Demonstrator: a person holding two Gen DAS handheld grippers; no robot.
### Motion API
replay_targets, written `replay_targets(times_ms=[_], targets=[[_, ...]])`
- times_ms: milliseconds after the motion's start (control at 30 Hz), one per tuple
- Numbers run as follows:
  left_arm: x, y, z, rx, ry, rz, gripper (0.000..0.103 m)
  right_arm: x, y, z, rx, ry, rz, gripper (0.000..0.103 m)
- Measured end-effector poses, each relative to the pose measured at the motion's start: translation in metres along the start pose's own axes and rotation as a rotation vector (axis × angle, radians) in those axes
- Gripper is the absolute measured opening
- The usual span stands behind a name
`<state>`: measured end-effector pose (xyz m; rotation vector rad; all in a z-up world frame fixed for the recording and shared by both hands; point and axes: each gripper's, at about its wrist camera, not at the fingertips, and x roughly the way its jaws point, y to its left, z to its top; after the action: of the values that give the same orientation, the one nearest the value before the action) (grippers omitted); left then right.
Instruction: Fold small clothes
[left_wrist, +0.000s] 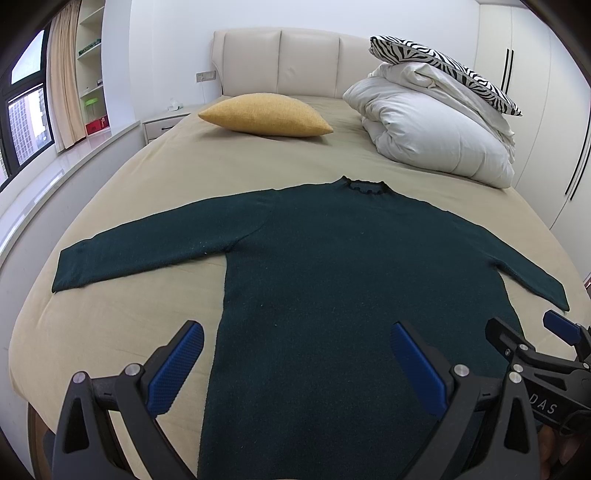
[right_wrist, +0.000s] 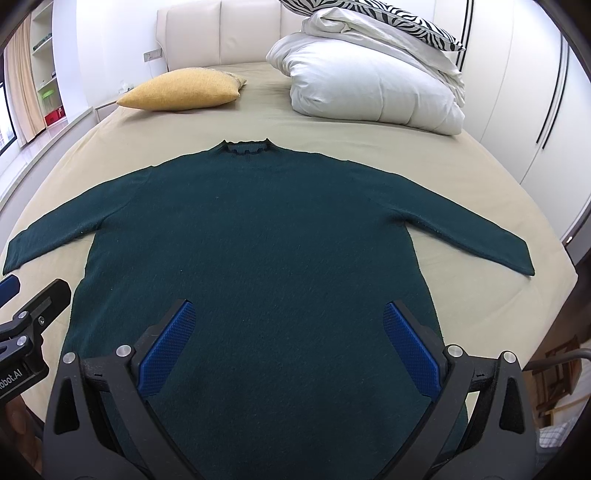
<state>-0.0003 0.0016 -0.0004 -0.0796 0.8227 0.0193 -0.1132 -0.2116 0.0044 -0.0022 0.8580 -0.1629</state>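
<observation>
A dark green long-sleeved sweater (left_wrist: 332, 258) lies flat on the beige bed (left_wrist: 147, 177), collar toward the headboard, both sleeves spread out; it also shows in the right wrist view (right_wrist: 258, 229). My left gripper (left_wrist: 295, 332) is open and empty, held above the sweater's lower left part, its left finger over the sheet. My right gripper (right_wrist: 290, 310) is open and empty above the sweater's lower middle. The right gripper also shows at the right edge of the left wrist view (left_wrist: 528, 332), and the left gripper at the left edge of the right wrist view (right_wrist: 33, 291).
A yellow pillow (left_wrist: 266, 116) lies near the headboard. A folded white duvet (left_wrist: 432, 129) with a zebra-striped pillow (left_wrist: 443, 62) on top sits at the back right. A nightstand (left_wrist: 162, 125) and window sill are to the left, white wardrobes (left_wrist: 535, 110) to the right.
</observation>
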Motion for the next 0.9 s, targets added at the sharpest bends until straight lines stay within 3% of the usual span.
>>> replay_targets(times_ms=[900], targets=[[0.006, 0.019, -0.003, -0.049, 0.013, -0.010, 0.103, 0.005, 0.000, 0.001, -0.008, 0.020, 0.004, 0.103]])
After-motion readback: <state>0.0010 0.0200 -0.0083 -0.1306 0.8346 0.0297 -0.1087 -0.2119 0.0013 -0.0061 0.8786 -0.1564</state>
